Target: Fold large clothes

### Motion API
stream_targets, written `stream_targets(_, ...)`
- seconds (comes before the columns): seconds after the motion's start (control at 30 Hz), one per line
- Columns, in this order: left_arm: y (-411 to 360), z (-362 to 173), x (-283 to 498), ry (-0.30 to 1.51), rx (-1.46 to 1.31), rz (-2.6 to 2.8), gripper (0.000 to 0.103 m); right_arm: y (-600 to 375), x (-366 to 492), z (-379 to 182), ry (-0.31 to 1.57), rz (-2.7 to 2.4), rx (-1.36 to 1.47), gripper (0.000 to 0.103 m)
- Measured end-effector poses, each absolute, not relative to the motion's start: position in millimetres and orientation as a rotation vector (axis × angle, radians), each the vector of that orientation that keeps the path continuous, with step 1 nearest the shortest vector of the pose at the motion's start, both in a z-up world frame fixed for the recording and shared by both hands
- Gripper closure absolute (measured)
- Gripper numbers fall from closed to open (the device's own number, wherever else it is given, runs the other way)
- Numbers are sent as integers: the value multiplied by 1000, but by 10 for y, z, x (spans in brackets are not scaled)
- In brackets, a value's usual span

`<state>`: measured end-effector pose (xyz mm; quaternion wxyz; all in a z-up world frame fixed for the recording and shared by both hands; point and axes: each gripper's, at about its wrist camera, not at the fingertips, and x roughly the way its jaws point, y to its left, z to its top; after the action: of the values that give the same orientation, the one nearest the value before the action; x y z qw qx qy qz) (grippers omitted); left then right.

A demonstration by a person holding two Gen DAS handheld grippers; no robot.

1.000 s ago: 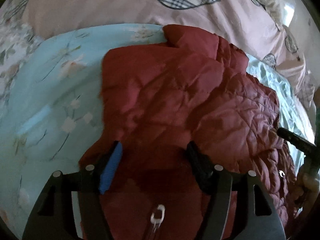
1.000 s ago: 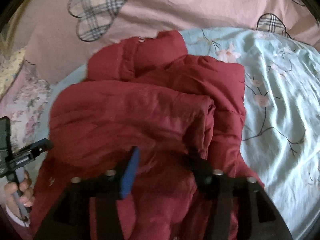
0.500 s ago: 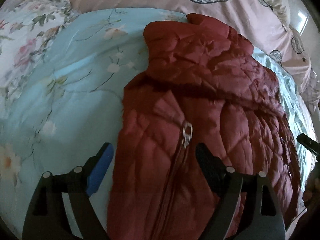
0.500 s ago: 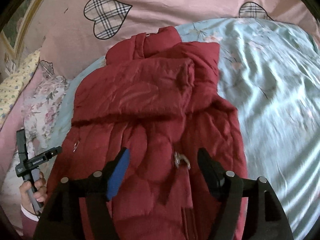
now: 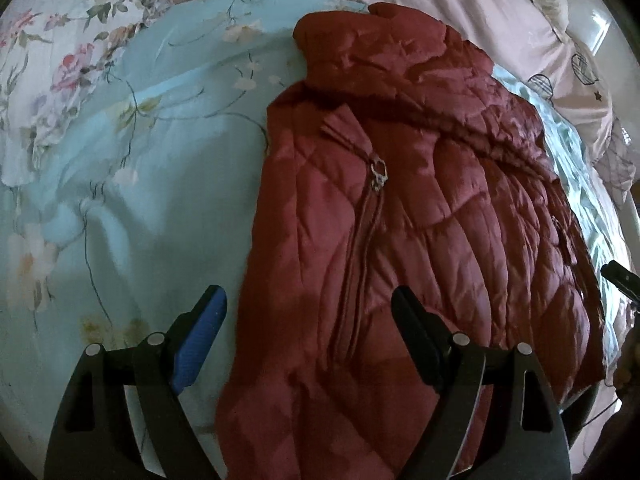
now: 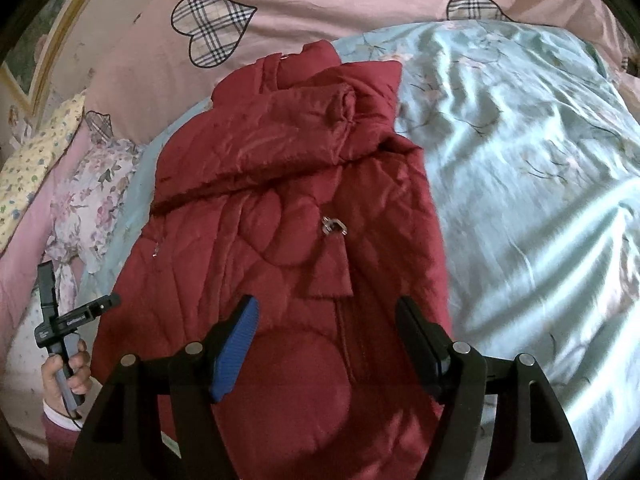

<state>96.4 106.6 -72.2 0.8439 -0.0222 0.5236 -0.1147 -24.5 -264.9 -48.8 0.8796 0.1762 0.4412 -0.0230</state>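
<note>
A dark red quilted jacket [image 5: 420, 208] lies on a light blue floral quilt [image 5: 140, 168], with a sleeve folded across its upper part and a metal zipper pull [image 5: 378, 172] on its front. My left gripper [image 5: 308, 300] is open and empty above the jacket's lower left edge. In the right wrist view the same jacket [image 6: 280, 200] fills the middle, zipper pull [image 6: 332, 226] showing. My right gripper [image 6: 326, 312] is open and empty above the jacket's lower part. The left gripper's handle and the hand holding it [image 6: 64, 344] show at the left there.
Pink bedding with plaid hearts [image 6: 212, 24] lies beyond the jacket. Floral pillows [image 5: 52, 60] sit at the left in the left wrist view and a floral pillow [image 6: 80, 200] at the left in the right wrist view. The blue quilt [image 6: 520, 160] spreads right of the jacket.
Both grippers have pulled back and up from the jacket and opened wider. The jacket now lies flatter with the zipper front in view.
</note>
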Motion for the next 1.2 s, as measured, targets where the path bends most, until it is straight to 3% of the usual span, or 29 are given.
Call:
stream_targets(0.87,1197,-860,400,1166,-94,-306,18,-2549,-955,-929,1077,-8,388,30)
stream_targets(1.03,1198,-933,310,1186,-91,-339,18,-2511,-1006,-946,1082,9,368,41)
stream_targets(1.1,1221,-955,299,1189,-118,-356,18,-2517,-1011,-940,1075,15,373,56)
stream_targets(1.2,1222,-966,277,1190,-150,-393,21,-2513,-1030,-912,1049,29,382,66)
